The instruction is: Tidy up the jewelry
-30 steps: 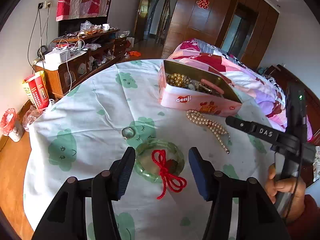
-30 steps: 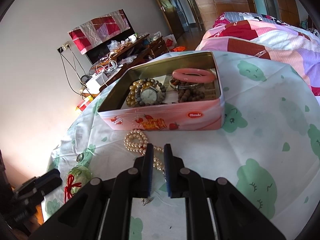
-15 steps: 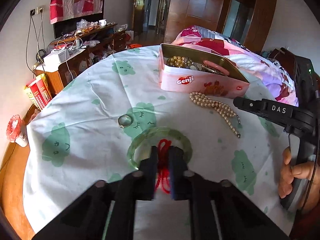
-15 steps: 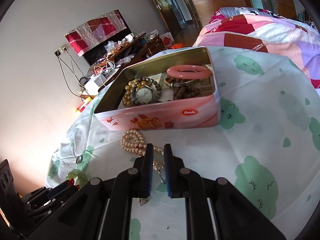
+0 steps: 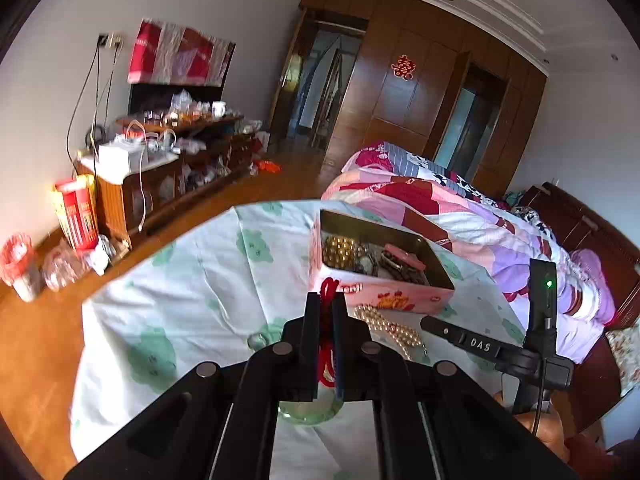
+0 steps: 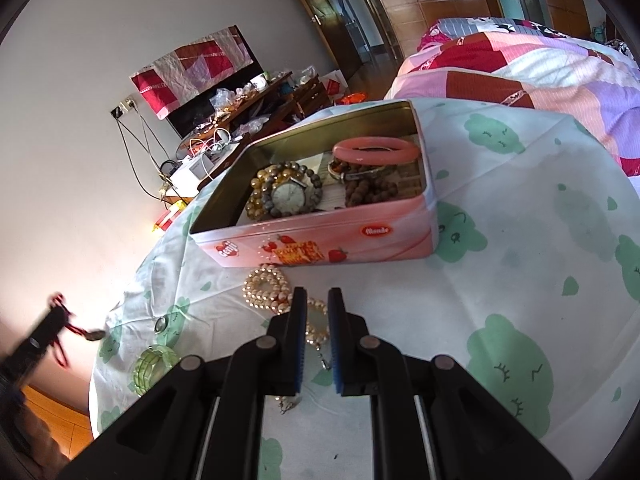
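Between the shut right gripper (image 6: pixel 317 300) and pink tin (image 6: pixel 320 246) lies a pearl necklace (image 6: pixel 267 287); left gripper (image 5: pixel 327 300) pinches red cord (image 5: pixel 327 344).

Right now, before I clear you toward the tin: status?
Left gripper shut on red cord. Right gripper shut, pearl necklace beneath it. Green bangle lies on cloth. Tin open, nothing in the way.

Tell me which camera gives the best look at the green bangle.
The right wrist view: the green bangle shows almost whole, near the tablecloth's edge. In the left wrist view, only a sliver of it peeks out beneath the left gripper, which is shut on the red cord.
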